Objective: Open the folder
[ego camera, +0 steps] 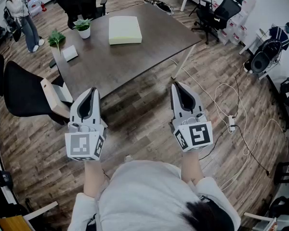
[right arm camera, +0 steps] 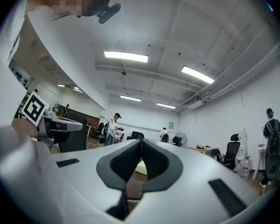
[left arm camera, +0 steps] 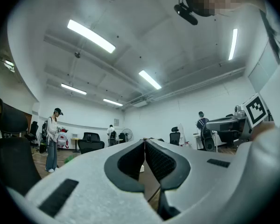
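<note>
The pale green folder [ego camera: 124, 29], or what looks like one from this far off, lies closed on the far half of the table [ego camera: 135, 57]. The left gripper [ego camera: 92, 90] and right gripper [ego camera: 177, 86] hang short of the table's near edge, roughly level, each with jaws pressed together on nothing, likely a ready pose before reaching

The left tool [left arm camera: 144, 142] fills the lower frame, jaws meeting at their tips with nothing between. At nine o'clock a person [left arm camera: 52, 139] stands near a black chair [left arm camera: 91, 143]; strip lights [left arm camera: 91, 35] cross the ceiling at eleven o'clock.
</note>
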Action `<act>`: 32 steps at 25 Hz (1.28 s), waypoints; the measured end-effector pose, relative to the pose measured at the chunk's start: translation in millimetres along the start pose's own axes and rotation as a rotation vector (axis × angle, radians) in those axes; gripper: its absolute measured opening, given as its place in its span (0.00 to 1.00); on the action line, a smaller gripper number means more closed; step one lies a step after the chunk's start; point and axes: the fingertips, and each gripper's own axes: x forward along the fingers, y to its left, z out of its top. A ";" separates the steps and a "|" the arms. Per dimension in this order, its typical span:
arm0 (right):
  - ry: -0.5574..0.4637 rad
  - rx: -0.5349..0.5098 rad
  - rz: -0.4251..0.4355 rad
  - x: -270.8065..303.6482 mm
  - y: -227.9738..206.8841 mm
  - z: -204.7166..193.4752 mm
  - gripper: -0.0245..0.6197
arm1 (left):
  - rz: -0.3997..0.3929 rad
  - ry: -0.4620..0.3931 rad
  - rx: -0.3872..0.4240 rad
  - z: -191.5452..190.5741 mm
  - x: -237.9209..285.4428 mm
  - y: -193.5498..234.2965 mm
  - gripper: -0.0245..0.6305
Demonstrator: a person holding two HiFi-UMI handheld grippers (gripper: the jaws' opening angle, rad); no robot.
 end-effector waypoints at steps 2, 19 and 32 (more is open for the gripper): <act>-0.001 0.001 0.001 -0.4 0.1 0.5 0.06 | 0.004 -0.002 0.000 0.7 -0.4 0.1 0.05; -0.021 0.014 -0.065 3.3 14.8 0.6 0.06 | -0.023 -0.009 0.013 -3.9 -4.2 21.5 0.05; -0.012 0.035 -0.048 27.4 19.5 -13.2 0.06 | -0.045 0.002 -0.010 -20.7 13.6 38.9 0.05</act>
